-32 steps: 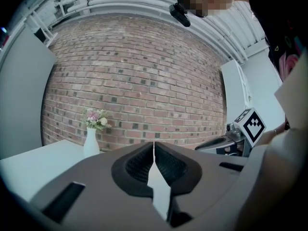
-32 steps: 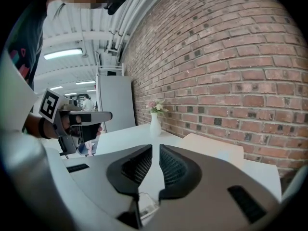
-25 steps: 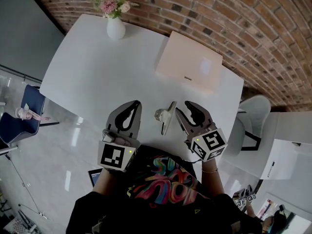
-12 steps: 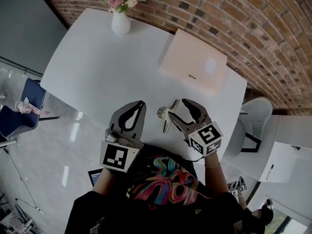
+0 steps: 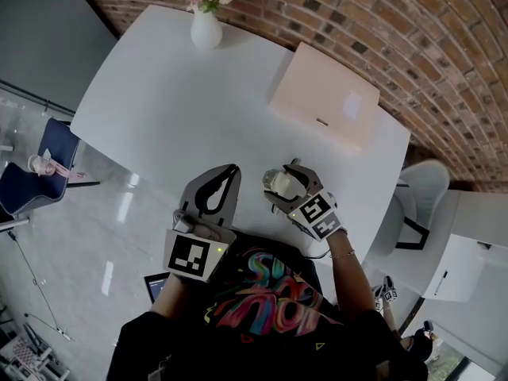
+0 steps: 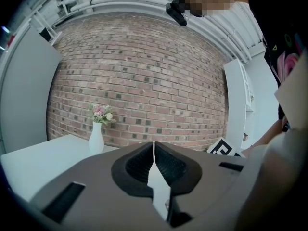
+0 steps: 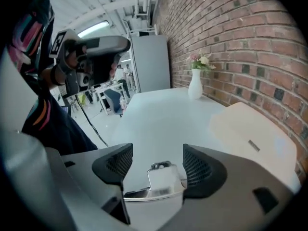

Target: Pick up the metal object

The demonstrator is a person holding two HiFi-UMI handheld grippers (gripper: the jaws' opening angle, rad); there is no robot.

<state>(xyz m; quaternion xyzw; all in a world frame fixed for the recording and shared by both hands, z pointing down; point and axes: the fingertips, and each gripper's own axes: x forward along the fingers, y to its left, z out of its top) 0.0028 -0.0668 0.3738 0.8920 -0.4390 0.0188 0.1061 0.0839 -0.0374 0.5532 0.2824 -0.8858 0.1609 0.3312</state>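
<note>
The metal object [image 5: 278, 183], a shiny silver piece with a square tab, lies near the front edge of the white table [image 5: 175, 101]. My right gripper [image 5: 283, 174] is over it. In the right gripper view the metal object [image 7: 162, 181] sits between the ribbed pads, with a gap on each side of its tab, and the jaws of my right gripper [image 7: 157, 153] are opening. My left gripper [image 5: 230, 171] hovers to the left of it, apart from it. In its own view the left gripper [image 6: 154, 146] is shut with nothing in it.
A white vase of flowers [image 5: 205, 30] stands at the table's far edge. A flat pale pink box [image 5: 325, 105] lies at the far right, near the brick wall. A blue chair [image 5: 32, 177] stands left of the table, a white chair [image 5: 417, 193] right of it.
My right gripper has swung left over the metal object and its jaws have spread around it. The left gripper has stayed where it was.
</note>
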